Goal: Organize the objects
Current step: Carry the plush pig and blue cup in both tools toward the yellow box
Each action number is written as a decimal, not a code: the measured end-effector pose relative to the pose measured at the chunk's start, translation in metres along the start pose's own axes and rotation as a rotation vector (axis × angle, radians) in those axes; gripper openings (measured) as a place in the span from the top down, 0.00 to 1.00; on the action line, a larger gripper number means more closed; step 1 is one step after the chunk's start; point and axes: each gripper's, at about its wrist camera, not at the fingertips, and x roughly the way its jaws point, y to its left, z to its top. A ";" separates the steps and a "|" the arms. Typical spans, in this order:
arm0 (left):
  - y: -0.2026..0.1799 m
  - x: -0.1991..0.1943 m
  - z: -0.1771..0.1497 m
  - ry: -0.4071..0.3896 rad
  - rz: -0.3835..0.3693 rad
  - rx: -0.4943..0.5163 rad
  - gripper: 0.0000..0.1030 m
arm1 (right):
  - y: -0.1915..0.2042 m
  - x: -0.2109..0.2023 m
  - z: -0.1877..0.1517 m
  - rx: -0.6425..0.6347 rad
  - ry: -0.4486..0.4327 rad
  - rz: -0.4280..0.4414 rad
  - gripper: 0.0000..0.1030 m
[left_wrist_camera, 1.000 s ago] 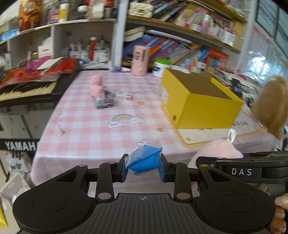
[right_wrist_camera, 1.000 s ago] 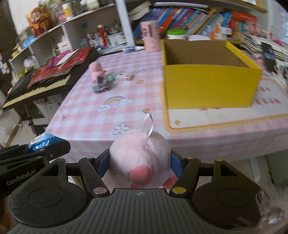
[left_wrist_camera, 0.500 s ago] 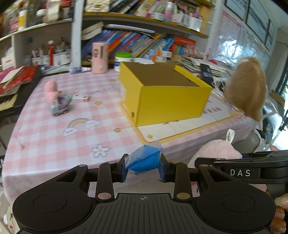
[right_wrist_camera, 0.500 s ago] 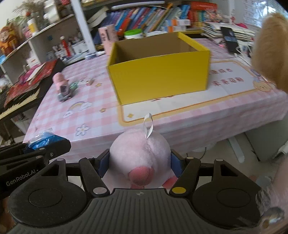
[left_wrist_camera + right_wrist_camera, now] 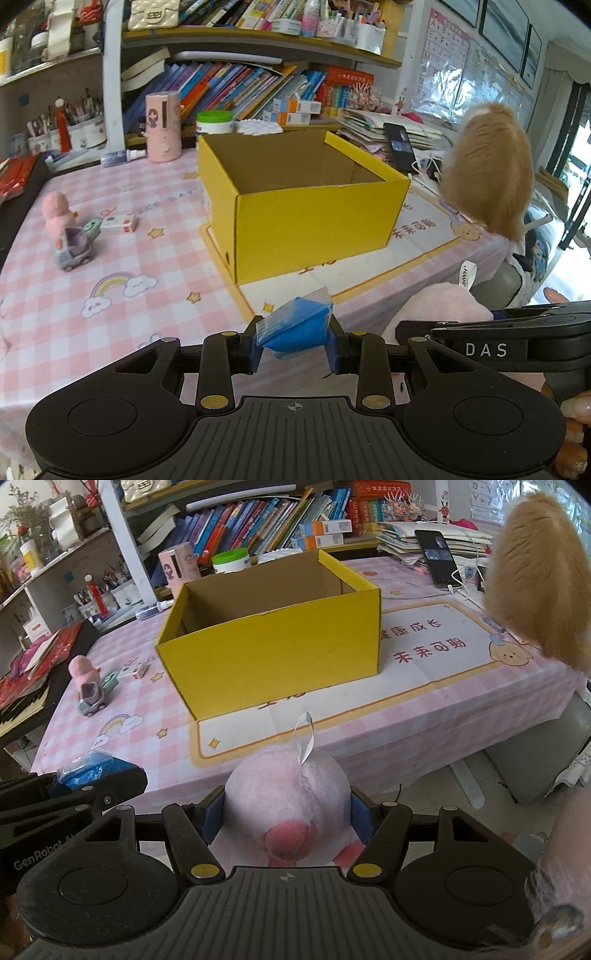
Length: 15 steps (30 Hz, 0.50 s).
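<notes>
My left gripper (image 5: 295, 345) is shut on a small clear bag of blue clay (image 5: 297, 325), held off the table's front edge. My right gripper (image 5: 288, 818) is shut on a pink plush toy (image 5: 286, 797) with a white loop tag; the toy also shows in the left wrist view (image 5: 439, 306). An open, empty yellow box (image 5: 314, 218) stands on the pink checked tablecloth ahead, seen also in the right wrist view (image 5: 273, 653). A small pink plush (image 5: 55, 214), a toy car (image 5: 72, 251) and a small white box (image 5: 118, 223) lie at the left.
A tan furry animal (image 5: 487, 173) sits at the table's right edge. A pink cylinder (image 5: 162, 127), a green-lidded tub (image 5: 215, 123), a phone (image 5: 399, 144) and bookshelves stand behind the box. A keyboard (image 5: 22, 701) is at the left. A printed mat (image 5: 424, 657) lies under the box.
Both grippers have swung right and closer to the table, so the yellow box now lies straight ahead. Each still holds its object.
</notes>
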 end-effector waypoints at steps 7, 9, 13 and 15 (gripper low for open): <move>-0.019 0.017 0.021 -0.024 -0.029 0.051 0.69 | -0.018 0.010 0.019 0.013 0.000 -0.021 0.37; -0.022 0.022 0.027 -0.034 -0.031 0.055 0.69 | -0.023 0.012 0.025 0.012 -0.005 -0.026 0.37; -0.027 0.027 0.042 -0.069 -0.027 0.052 0.69 | -0.033 0.020 0.038 0.010 -0.011 -0.025 0.37; -0.029 0.030 0.050 -0.087 -0.025 0.051 0.69 | -0.037 0.023 0.046 0.010 -0.015 -0.025 0.37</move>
